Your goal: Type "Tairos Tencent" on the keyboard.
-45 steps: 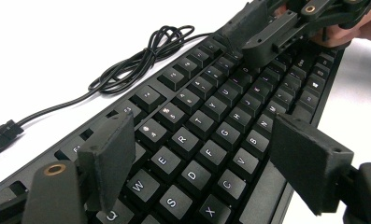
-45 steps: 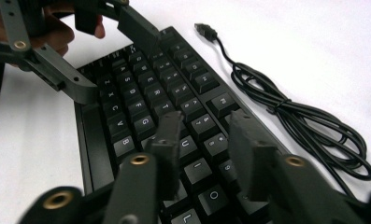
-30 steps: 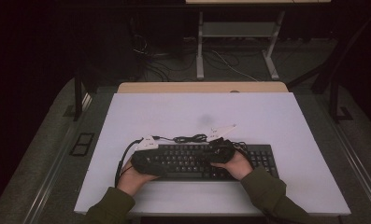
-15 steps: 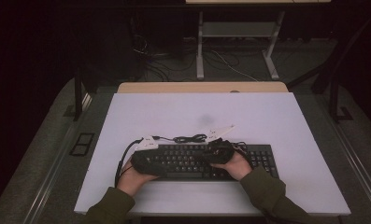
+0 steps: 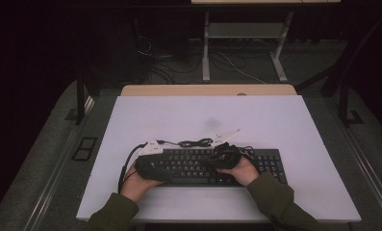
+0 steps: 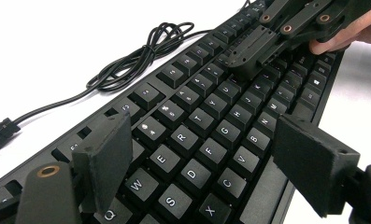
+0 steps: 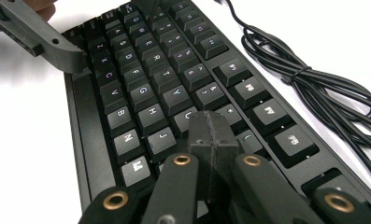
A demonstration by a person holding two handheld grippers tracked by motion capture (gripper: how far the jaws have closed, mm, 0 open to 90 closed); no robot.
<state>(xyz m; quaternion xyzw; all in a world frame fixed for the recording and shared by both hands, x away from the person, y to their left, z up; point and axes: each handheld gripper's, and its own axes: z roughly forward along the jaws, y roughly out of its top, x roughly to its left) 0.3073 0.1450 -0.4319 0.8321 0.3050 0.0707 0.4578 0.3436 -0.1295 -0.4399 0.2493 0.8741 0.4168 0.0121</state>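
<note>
Right gripper [image 7: 211, 128] pinched closed, blocky tips over matte black keyboard [image 7: 141, 93]; left gripper [image 6: 211, 163] wide above square keys.

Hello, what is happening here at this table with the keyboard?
A person holds a gripper in each hand over a black keyboard on a white table. The right gripper has its jaws shut, and its tip rests at the keys near the middle of the board, as if pressing one. The left gripper hangs over the letter keys at the left end, jaws open, holding nothing. The keyboard's cable lies coiled behind it.
</note>
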